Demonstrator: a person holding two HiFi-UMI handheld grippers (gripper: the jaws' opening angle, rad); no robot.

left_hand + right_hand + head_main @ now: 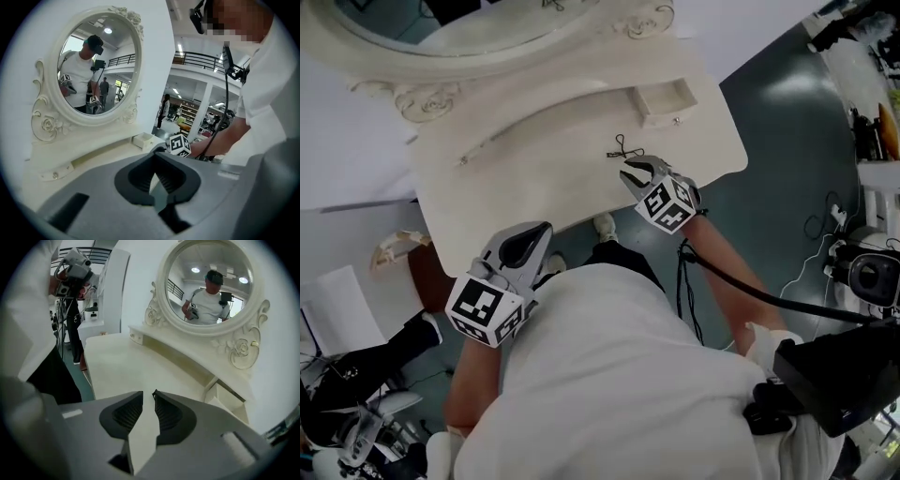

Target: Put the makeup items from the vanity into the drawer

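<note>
Closest to the person, the left gripper (544,230) hangs at the near edge of the vanity top (525,159), on its left side. Its fingers are pressed together and hold nothing. A bit farther in, on the right side, the right gripper (628,170) sits low over the top. Its fingers are only a little way apart, and nothing is between them yet. Just past its tips lies the thin dark item (623,148), a small loopy thing like bent wire. I cannot tell just what it is. It is the only loose thing I can see on the top. Farther back, by the far right corner, the small drawer (666,98) is pulled open, and I see nothing in it. Behind it all stands the round mirror (441,23).

I think the step now is picking up the thin dark item. It is flat and skinny, so the fingers should go down till they almost touch the top, one on each side of the loop, and then close slowly. If they close too high, they may miss it or flick it away. Opening a bit wider first could help.

There is lots of bare room on the top. The way from the item to the drawer is short, with nothing in between. The right edge of the top is close, so a push that way could knock the item to the floor.
</note>
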